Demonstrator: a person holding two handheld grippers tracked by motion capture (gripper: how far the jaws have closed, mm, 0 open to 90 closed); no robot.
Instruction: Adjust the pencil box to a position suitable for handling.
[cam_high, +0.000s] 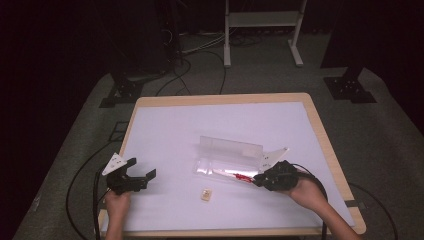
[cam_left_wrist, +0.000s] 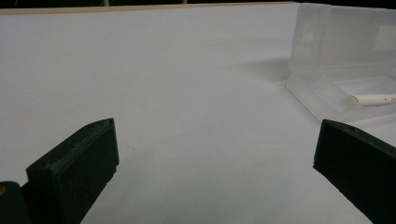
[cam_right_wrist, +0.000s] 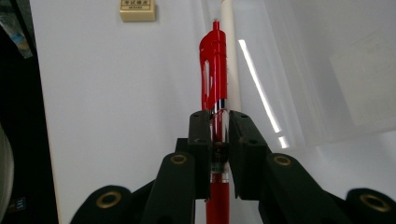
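Observation:
A red pen (cam_right_wrist: 214, 70) is clamped between the jaws of my right gripper (cam_right_wrist: 218, 119), its clip end pointing away from the camera. In the high view that gripper (cam_high: 260, 181) sits at the near right of a clear plastic case (cam_high: 230, 160), with the red pen (cam_high: 243, 177) sticking out toward the case. The case lies open, and a white pen (cam_right_wrist: 229, 51) rests in its tray. My left gripper (cam_high: 140, 172) stands open over bare table at the left, nothing between its black jaws. The left gripper view has the case (cam_left_wrist: 341, 51) and the white pen (cam_left_wrist: 373, 99) at its right.
A small tan eraser (cam_high: 205, 195) lies on the white table (cam_high: 165, 125) in front of the case; the right gripper view has it as the eraser (cam_right_wrist: 137, 10) at the top. The table's wooden edge (cam_high: 330, 150) runs along the right. Cables trail off both sides.

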